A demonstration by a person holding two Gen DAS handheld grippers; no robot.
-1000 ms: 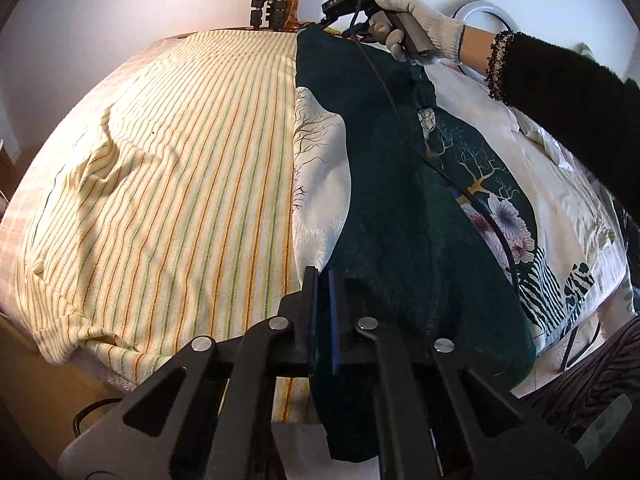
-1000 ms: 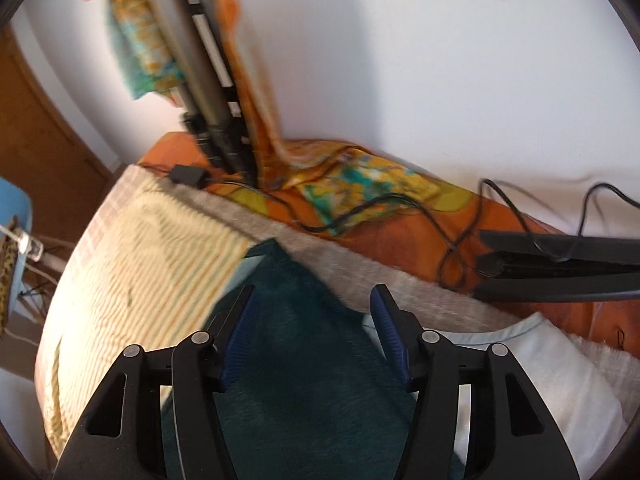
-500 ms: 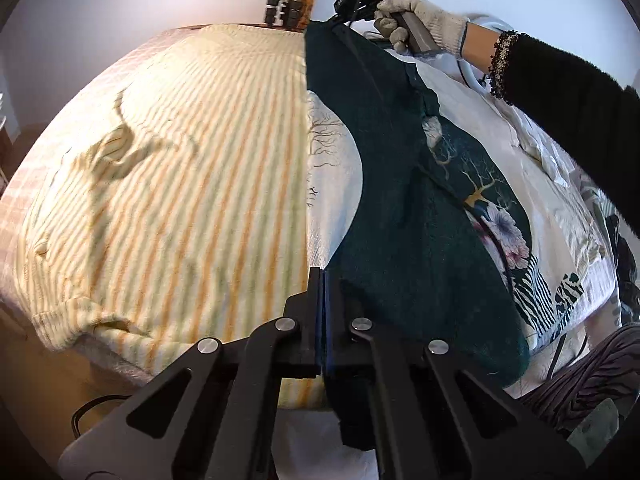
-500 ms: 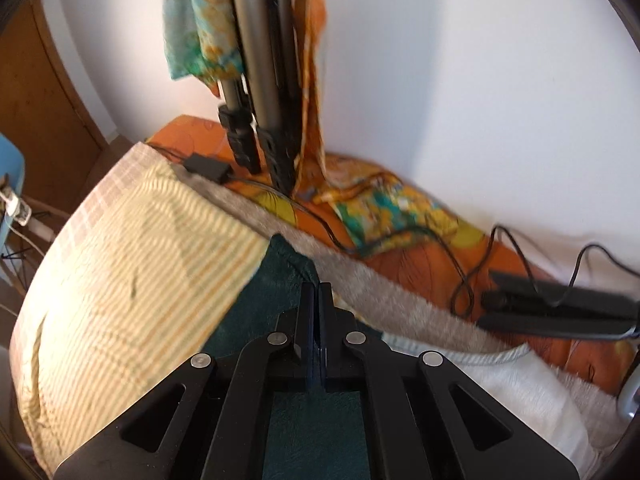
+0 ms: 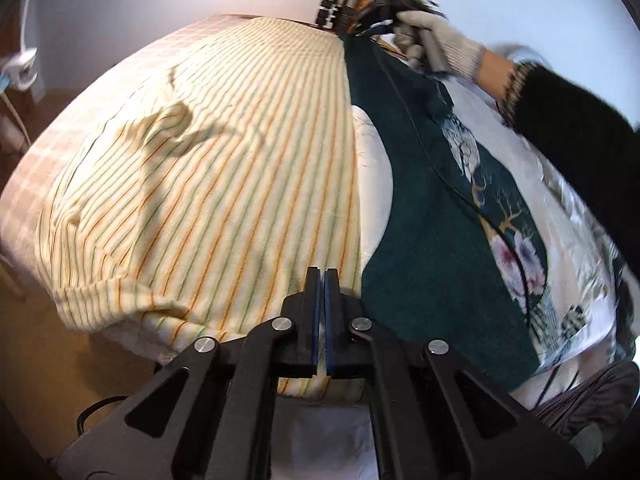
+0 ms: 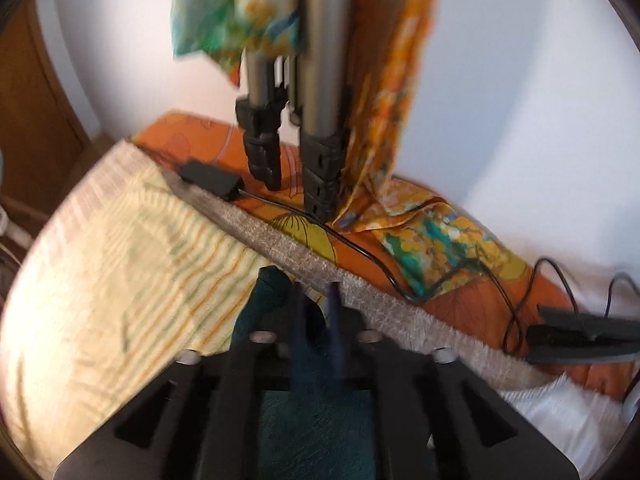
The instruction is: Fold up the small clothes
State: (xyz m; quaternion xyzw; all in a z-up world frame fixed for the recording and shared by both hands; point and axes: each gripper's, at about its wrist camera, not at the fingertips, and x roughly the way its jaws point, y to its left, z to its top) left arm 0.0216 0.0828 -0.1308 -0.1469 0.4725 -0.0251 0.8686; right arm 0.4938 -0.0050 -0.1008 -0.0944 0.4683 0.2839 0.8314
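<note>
Left gripper (image 5: 321, 304) clenched — pads together, nothing visibly pinched between them; dark green garment (image 5: 424, 216) lies just to its right on the striped bed cover (image 5: 208, 184), stretching away to the far end. Right gripper (image 6: 316, 320), in a gloved hand (image 5: 440, 48), jaws just been opening — green cloth bunched between blurred fingers; grip cannot be told.
</note>
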